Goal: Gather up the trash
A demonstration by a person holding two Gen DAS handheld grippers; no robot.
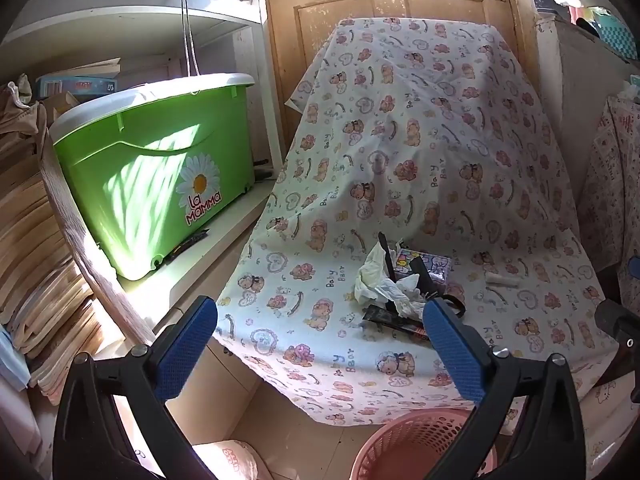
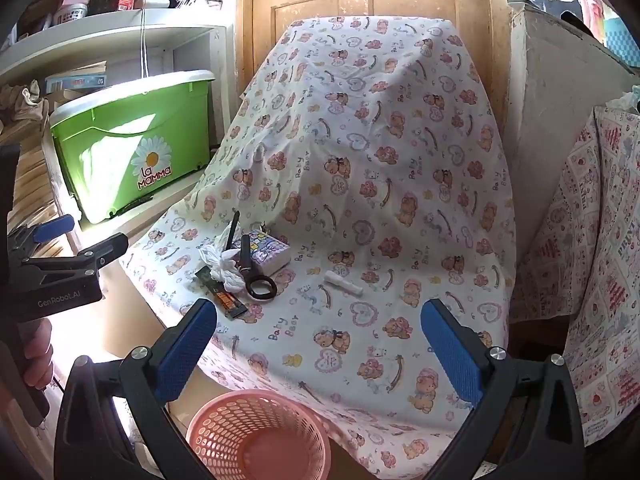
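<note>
Both tools stand with fingers wide apart, holding nothing: the left tool [image 1: 320, 348] and the right tool [image 2: 320, 344] hang above the near edge of the bear-print cloth [image 2: 360, 184]. Landmark is the pink mesh basket [image 2: 260, 436], on the floor just below that edge. Up-cloth from the basket lies the trash: a crumpled white tissue [image 2: 228, 264] touching a dark wrapper [image 2: 224, 296], black scissors [image 2: 256, 276] and a small printed packet [image 2: 268, 252]. A rolled white scrap [image 2: 344, 282] lies apart, right of the scissors. A green bin [image 2: 132, 140] sits on the shelf far left of the basket
</note>
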